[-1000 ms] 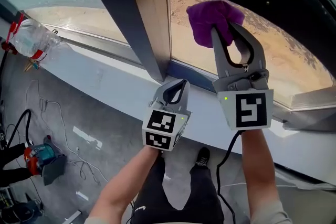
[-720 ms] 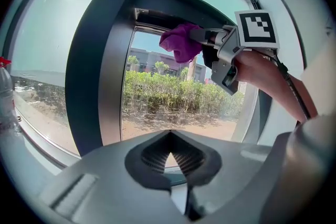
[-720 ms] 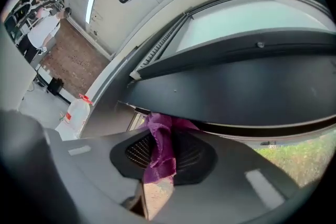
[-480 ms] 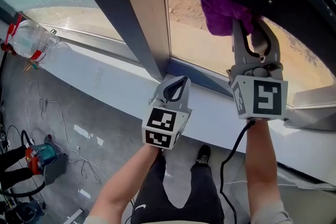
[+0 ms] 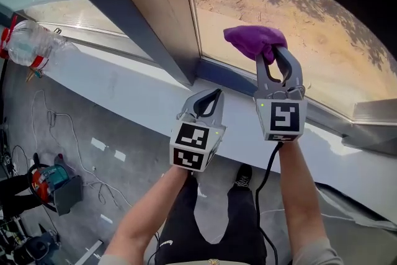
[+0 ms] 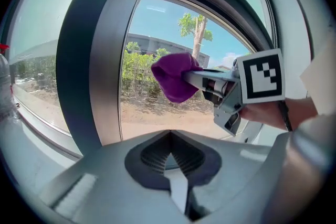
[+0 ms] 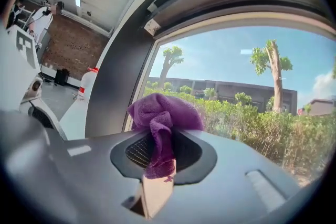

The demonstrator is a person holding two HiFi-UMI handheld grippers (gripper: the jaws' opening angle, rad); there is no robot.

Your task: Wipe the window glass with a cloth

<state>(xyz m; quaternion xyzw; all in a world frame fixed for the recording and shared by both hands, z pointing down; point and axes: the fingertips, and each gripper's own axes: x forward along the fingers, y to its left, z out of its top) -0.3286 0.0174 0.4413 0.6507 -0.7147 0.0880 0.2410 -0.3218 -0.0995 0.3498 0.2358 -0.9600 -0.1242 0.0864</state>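
Purple cloth (image 5: 254,40) is bunched in your right gripper (image 5: 272,54), whose jaws are clamped on a fold of it, so the wad sticks out past the tips. It sits against the lower part of the glass (image 5: 310,15), right of the frame post (image 5: 133,22) and a little above the bottom rail. No view settles whether it is pressing on the pane or is just off it. Your left gripper (image 5: 211,96) hangs over the sill (image 5: 124,80) with its jaws together and nothing between them, well apart from the bottle (image 5: 25,43) at the far left.

You look to be mid-wipe, with the strokes under way and much of the pane to the right probably not yet covered. The next pass calls for firm, even pressure into the glass and a steady sweep sideways or back up. Keep the wad, not the jaw tips, as the part that meets the pane. Watch the grip too, since only a narrow fold is pinched and a hard drag could pull it loose.

Half a second ago the cloth was higher, up near the dark top edge of the window, and your right arm reached further. It has since come down the pane and a touch left. Your left gripper has stayed parked and closed.
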